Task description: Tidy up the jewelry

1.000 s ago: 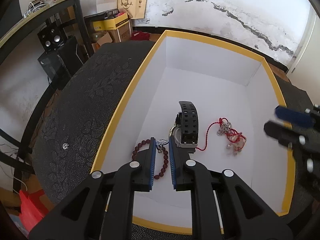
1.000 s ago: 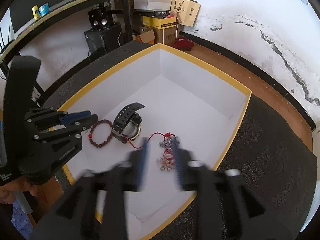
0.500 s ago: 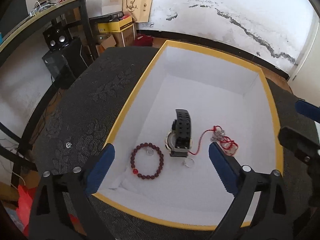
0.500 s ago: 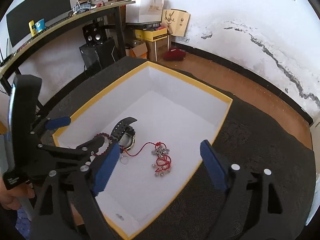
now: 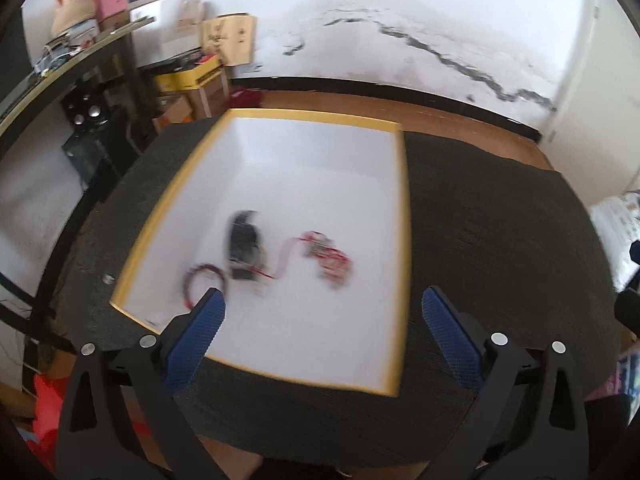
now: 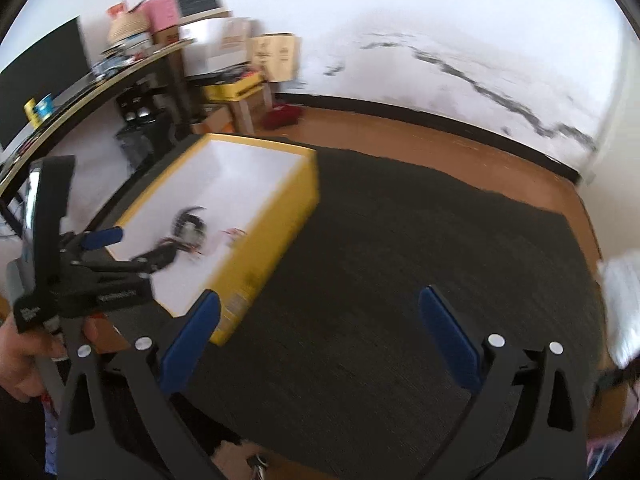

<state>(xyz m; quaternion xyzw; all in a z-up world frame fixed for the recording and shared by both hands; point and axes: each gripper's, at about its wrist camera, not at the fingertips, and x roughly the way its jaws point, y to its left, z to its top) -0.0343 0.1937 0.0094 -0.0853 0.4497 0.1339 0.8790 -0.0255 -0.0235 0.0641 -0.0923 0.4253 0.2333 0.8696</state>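
A yellow-rimmed white box [image 5: 402, 208] sits on a dark table mat. Inside lie a black watch [image 5: 242, 240], a red bead bracelet [image 5: 204, 276] and a red cord with silver charms [image 5: 328, 256], all blurred. My left gripper [image 5: 320, 316] is open and empty, held above the box's near edge. My right gripper [image 6: 316, 320] is open and empty over the bare mat, to the right of the box [image 6: 276, 216]. The left gripper [image 6: 104, 248] also shows in the right wrist view, over the box's near corner.
The dark patterned mat [image 6: 400, 240] spreads right of the box. A small silver item [image 5: 107, 279] lies on the mat left of the box. Shelves, speakers and cardboard boxes [image 5: 188, 76] stand at the back left. Something white [image 6: 620, 300] lies at the mat's right edge.
Both grippers opened wide and pulled back and up from the box. The left one let go near the bracelet. The right one swung right, over the mat.
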